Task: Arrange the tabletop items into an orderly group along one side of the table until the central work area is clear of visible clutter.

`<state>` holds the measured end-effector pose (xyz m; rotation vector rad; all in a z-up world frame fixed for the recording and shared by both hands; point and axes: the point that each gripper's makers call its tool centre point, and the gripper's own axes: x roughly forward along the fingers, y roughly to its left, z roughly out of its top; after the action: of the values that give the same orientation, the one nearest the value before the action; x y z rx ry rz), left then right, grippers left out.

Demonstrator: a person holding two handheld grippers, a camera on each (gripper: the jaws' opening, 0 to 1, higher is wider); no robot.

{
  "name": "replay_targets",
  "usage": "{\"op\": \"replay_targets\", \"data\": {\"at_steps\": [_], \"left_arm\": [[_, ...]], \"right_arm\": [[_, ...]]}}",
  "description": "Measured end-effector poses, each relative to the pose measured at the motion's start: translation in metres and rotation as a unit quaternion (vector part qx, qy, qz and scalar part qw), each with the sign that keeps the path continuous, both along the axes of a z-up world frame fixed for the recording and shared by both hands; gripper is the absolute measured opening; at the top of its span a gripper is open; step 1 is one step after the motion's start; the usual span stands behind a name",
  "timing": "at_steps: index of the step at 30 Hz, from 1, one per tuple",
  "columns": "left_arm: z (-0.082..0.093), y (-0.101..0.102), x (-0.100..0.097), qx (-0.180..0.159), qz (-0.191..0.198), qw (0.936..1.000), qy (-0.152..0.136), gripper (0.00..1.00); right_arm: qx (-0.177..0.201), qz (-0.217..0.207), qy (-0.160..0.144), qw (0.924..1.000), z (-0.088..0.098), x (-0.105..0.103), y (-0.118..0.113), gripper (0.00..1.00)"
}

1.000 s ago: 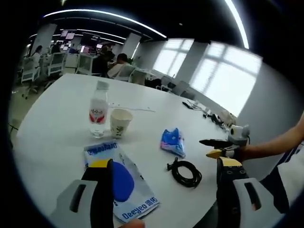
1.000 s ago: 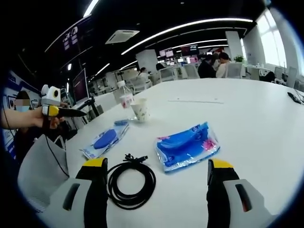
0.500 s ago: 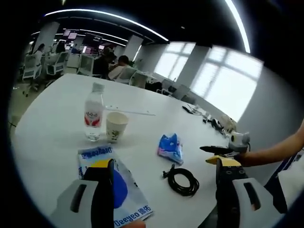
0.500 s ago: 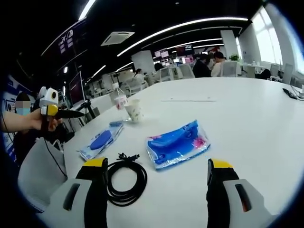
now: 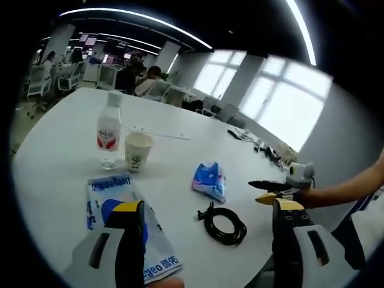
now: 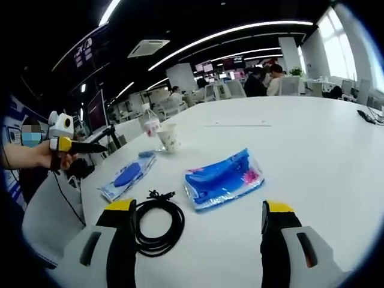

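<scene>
While I hold both grippers over the white table (image 6: 312, 144), my left gripper (image 5: 201, 225) and right gripper (image 6: 198, 225) are spread wide, gripping nothing. From the right gripper view, the black cable coil (image 6: 157, 219) lies at 11 o'clock, the blue pouch (image 6: 223, 179) at 12. From the left gripper view, the water bottle (image 5: 108, 131) touches the paper cup (image 5: 137, 151) at 11 o'clock, and the blue-printed packet (image 5: 123, 222) lies under my left jaw.
</scene>
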<state>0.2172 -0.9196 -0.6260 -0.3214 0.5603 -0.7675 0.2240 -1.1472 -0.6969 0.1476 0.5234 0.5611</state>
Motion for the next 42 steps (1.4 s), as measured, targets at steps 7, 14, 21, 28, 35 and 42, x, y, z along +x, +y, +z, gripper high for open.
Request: {"op": "replay_targets", "data": {"at_steps": [7,14,21,28,35,42], "left_arm": [[-0.005,0.001,-0.002,0.01,0.006,0.9999,0.003,0.84],[-0.014,0.02,-0.002,0.029,0.037,0.9989,0.005,0.82],[-0.022,0.053,-0.002,0.043,0.061,0.9971,0.015,0.82],[-0.024,0.086,0.011,0.057,0.072,0.9956,0.02,0.82],[-0.024,0.112,0.039,0.065,0.083,0.9943,0.017,0.8],[-0.039,0.121,0.076,0.058,0.092,0.9935,0.032,0.78]], "right_arm": [[0.005,0.009,0.006,0.9999,-0.005,0.006,0.005,0.82],[0.013,0.026,0.004,0.9996,-0.005,0.011,0.019,0.81],[0.025,0.034,0.002,0.9991,-0.001,0.007,0.034,0.81],[0.033,0.042,0.001,0.9986,0.004,-0.007,0.061,0.8],[0.053,0.065,0.02,0.9963,0.006,-0.026,0.098,0.76],[0.085,0.048,0.044,0.9943,0.012,-0.031,0.126,0.72]]}}
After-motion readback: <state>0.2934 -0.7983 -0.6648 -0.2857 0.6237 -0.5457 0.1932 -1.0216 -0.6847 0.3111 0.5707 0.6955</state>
